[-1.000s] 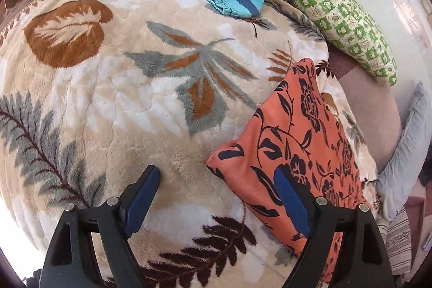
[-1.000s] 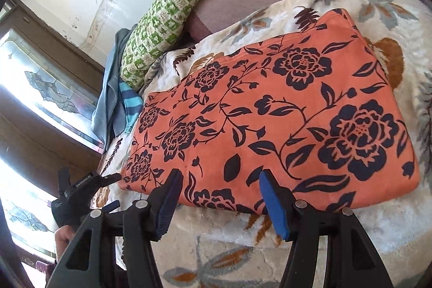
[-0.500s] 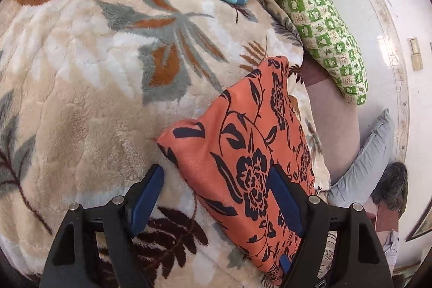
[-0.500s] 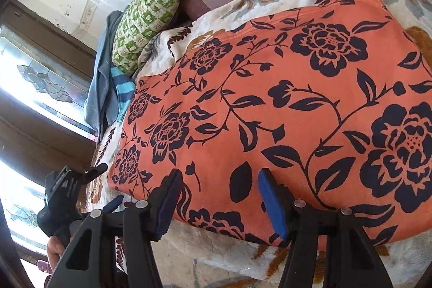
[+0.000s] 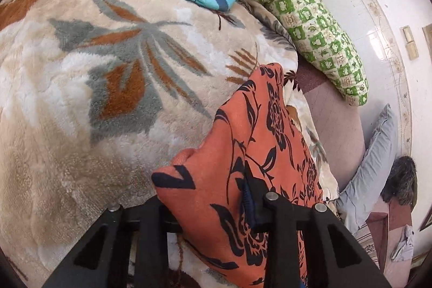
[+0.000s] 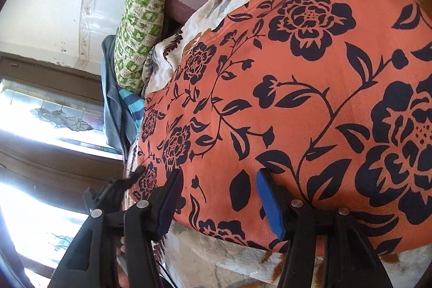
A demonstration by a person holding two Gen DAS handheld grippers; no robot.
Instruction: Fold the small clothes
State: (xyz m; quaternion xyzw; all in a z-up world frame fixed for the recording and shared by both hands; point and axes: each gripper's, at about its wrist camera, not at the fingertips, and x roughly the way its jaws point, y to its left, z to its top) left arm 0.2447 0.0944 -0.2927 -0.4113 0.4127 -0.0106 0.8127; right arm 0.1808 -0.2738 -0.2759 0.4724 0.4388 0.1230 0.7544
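We see our right gripper (image 6: 220, 203) low in the frame, its jaws closing over the near edge of the orange floral garment (image 6: 310, 99) (blue pads (image 6: 270, 203) apart), with a green pillow (image 6: 143, 18) at upper left.

Left gripper (image 5: 208, 204) angled downward, jaws closing on a bunched cloth corner — apparently pinched already. Right gripper (image 6: 218, 200) tilted down, jaws apart and closing, fabric lying between the fingers.

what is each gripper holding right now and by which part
Left gripper is closing on the orange floral cloth at its near corner. Right gripper holds nothing.
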